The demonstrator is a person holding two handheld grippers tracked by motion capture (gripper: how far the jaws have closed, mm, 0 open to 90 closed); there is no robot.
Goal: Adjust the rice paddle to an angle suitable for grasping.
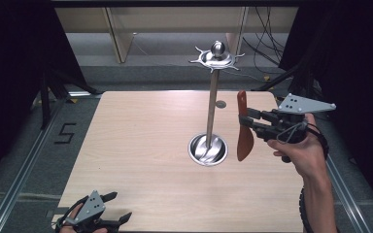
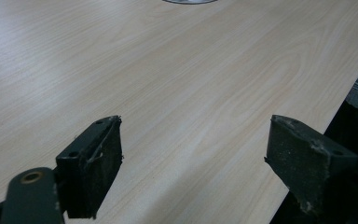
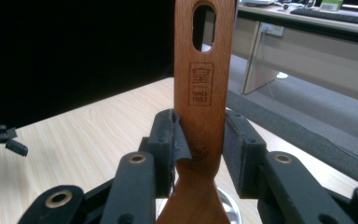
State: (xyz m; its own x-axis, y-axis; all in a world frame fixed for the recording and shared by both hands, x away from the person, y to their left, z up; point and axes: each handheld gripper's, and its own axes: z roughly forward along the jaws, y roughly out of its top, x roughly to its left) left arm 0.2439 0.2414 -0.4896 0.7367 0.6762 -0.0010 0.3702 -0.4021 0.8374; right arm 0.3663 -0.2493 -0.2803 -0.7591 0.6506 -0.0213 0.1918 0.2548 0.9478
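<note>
My right gripper [image 1: 247,121] is shut on a reddish-brown wooden spatula [image 1: 245,138], which hangs upright above the table's right side with its blade down. In the right gripper view the spatula handle [image 3: 200,88], with an oval hole near its top, stands between the pads of my right gripper [image 3: 199,149]. A metal rack has a round base [image 1: 207,149], a thin pole and a hooked crown [image 1: 217,56]; it stands just left of the spatula. My left gripper [image 1: 120,207] rests at the table's near-left corner, open, and holds nothing [image 2: 193,154].
The light wooden table [image 1: 141,145] is bare around the rack. A small round disc [image 1: 220,104] lies behind the pole. Dark curtains stand at both sides, with cables and furniture legs beyond the far edge. The rack's base rim [image 2: 189,1] peeks in at the top of the left gripper view.
</note>
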